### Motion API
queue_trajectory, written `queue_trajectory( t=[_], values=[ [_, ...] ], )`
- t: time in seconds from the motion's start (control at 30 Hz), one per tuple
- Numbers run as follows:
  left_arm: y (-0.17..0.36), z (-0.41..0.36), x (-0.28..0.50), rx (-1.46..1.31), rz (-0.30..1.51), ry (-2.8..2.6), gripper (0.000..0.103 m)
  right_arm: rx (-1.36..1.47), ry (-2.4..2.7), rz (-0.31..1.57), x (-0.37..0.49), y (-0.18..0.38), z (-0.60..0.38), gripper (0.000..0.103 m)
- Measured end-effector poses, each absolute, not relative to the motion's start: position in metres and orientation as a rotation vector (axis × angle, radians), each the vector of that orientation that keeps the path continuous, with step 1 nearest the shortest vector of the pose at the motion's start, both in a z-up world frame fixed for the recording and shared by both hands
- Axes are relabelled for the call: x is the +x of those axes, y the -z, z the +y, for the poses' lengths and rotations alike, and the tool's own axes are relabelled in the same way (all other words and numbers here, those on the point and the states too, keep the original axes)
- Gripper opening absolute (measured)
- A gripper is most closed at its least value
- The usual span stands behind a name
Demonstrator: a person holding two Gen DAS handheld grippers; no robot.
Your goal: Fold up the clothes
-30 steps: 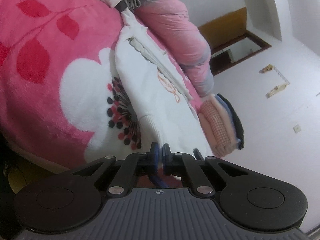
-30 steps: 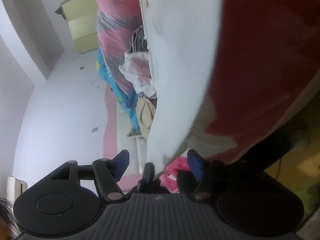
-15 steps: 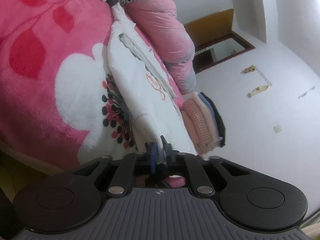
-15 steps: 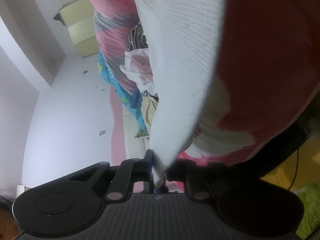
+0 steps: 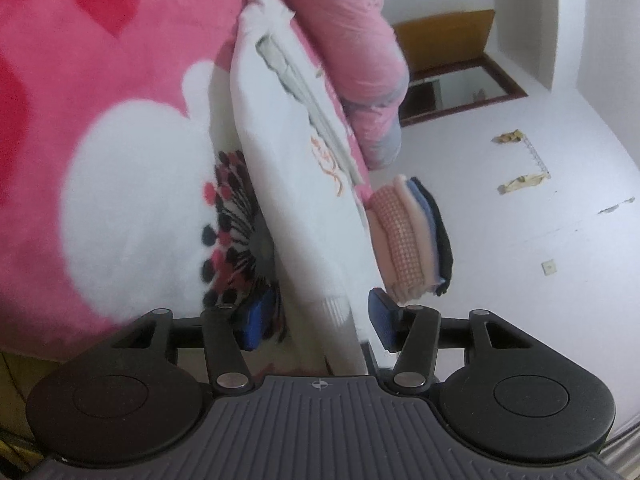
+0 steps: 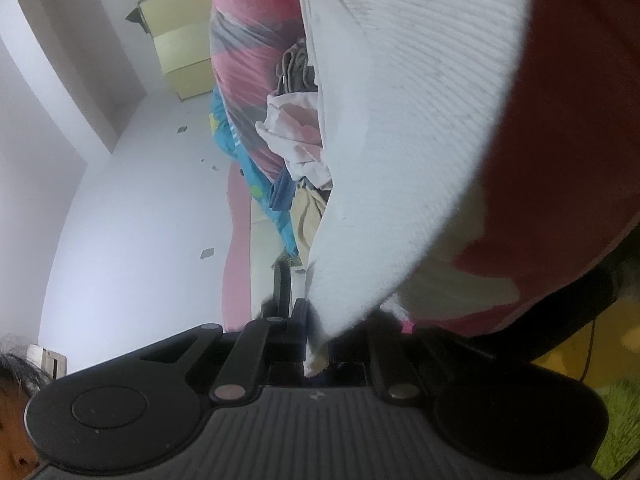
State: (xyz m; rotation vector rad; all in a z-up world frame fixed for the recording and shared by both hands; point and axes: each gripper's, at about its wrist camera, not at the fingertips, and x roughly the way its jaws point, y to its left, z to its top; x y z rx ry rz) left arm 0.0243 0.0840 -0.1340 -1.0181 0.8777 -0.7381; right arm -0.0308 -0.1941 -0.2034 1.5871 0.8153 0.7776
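A white knit garment [image 5: 296,184] with an orange print lies spread on a pink flowered blanket [image 5: 100,120]. My left gripper [image 5: 320,316] is at its ribbed hem and its jaws are opening. The hem lies between the blue pads [image 5: 256,316], and neither pad presses on it. In the right wrist view the same white garment [image 6: 400,140] fills the upper right. My right gripper [image 6: 320,332] is shut on the garment's edge, which comes down to a point between its fingers. The pads are hidden by the cloth.
A stack of folded clothes [image 5: 404,240] sits just beyond the garment by the bed's edge. A rolled pink quilt [image 5: 344,40] lies behind it. A heap of unfolded clothes [image 6: 296,132] sits farther back. A person's head [image 6: 12,400] shows at the lower left.
My left gripper went from shut to open and moved in along the garment's hem. My right gripper went from open to shut on the white garment's edge.
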Motion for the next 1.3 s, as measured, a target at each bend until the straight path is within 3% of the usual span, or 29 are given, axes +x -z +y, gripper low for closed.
queue_trajectory(
  t=[0.17, 0.4, 0.5, 0.63, 0.83, 1.1, 1.3],
  values=[
    [0.135, 0.064, 0.031, -0.979, 0.940, 0.737, 0.042, 1.470, -0.793, 0.771, -0.028, 0.188, -0.199, 0.012],
    [0.127, 0.052, 0.029, -0.854, 0.975, 0.691, 0.025, 1.029, -0.738, 0.692, -0.058, 0.137, -0.253, 0.019],
    [0.117, 0.048, 0.029, -0.759, 0.978, 0.674, 0.025, 0.904, -0.645, 0.566, -0.088, 0.106, -0.310, 0.020],
    [0.114, 0.042, 0.027, -0.700, 0.981, 0.644, 0.025, 0.864, -0.344, 0.390, -0.104, 0.075, -0.398, 0.046],
    [0.110, 0.038, 0.027, -0.639, 1.003, 0.605, 0.026, 0.952, 0.015, 0.350, -0.082, 0.085, -0.503, 0.046],
    [0.098, 0.022, 0.028, -0.505, 1.022, 0.585, 0.026, 1.046, -0.142, 0.518, -0.044, 0.128, -0.522, 0.046],
    [0.100, 0.022, 0.030, -0.535, 1.040, 0.579, 0.026, 1.055, -0.229, 0.572, -0.024, 0.127, -0.523, 0.045]
  ],
)
